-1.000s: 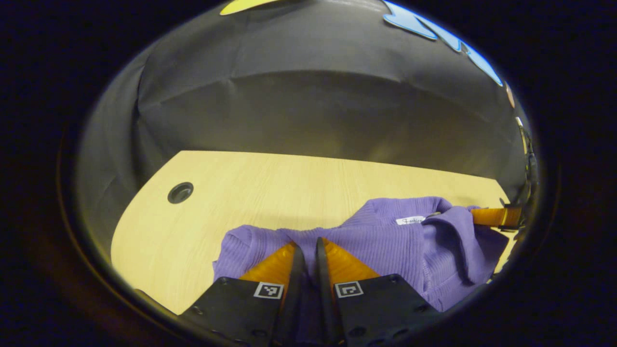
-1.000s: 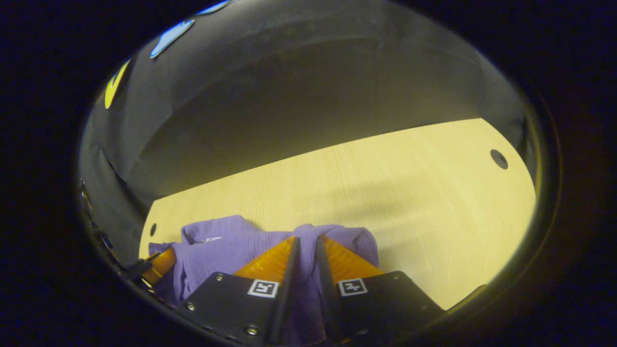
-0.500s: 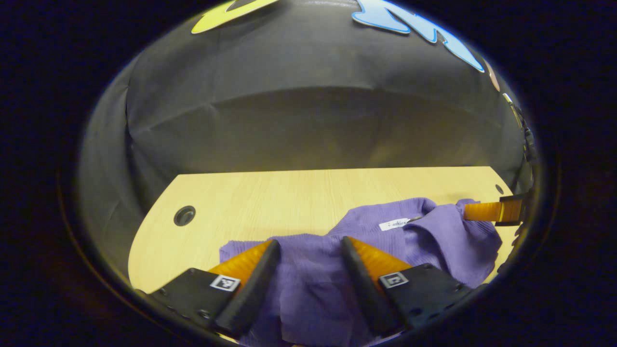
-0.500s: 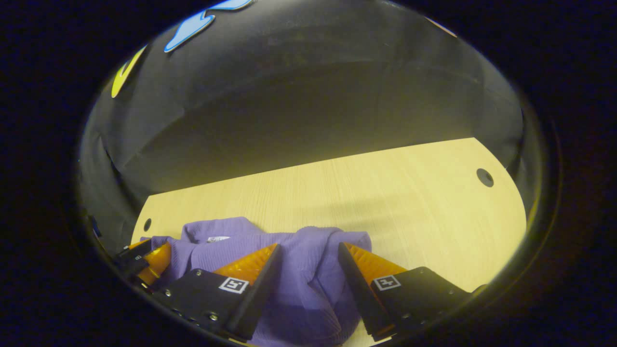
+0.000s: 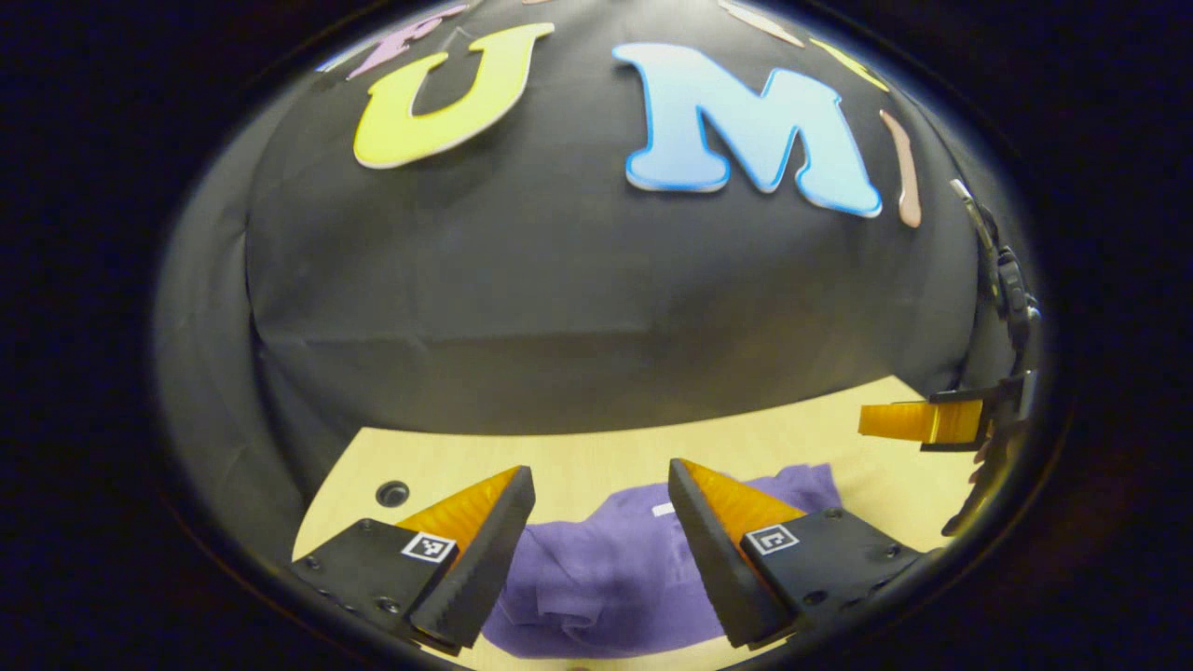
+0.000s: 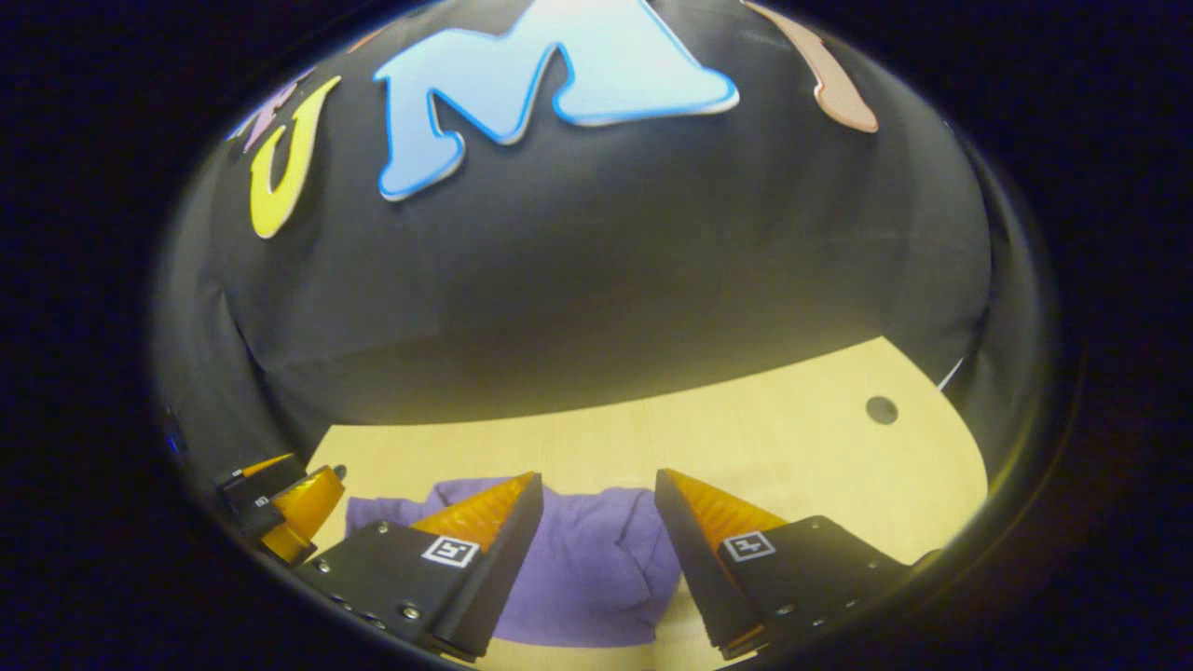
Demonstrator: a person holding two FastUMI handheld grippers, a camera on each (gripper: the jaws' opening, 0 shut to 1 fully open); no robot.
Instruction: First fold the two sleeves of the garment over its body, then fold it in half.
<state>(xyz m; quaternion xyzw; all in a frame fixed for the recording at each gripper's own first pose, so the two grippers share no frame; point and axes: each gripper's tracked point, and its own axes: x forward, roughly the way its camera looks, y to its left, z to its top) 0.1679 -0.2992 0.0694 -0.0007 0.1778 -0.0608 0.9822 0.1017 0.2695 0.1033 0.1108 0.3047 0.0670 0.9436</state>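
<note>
A purple ribbed garment (image 5: pixel 606 578) lies bunched and folded on the pale wooden table (image 5: pixel 596 461), with a small white label near its collar. My left gripper (image 5: pixel 596 475) hangs open above it, nothing between its fingers. In the right gripper view the same garment (image 6: pixel 587 568) lies below my right gripper (image 6: pixel 595 480), which is also open and holds nothing. The right gripper (image 5: pixel 923 421) appears at the right edge of the left gripper view, lifted off the cloth. The left gripper (image 6: pixel 284 503) appears at the lower left of the right gripper view.
The table (image 6: pixel 792 447) has a round cable hole (image 5: pixel 392 493) at the left in the left gripper view, and another hole (image 6: pixel 881 409) at the far right in the right gripper view. The black cloth wall stands close behind the table's far edge.
Both grippers were shut on the garment a second ago, then opened and let it go. Both have since lifted and tilted up, so the garment lies lower in both views.
</note>
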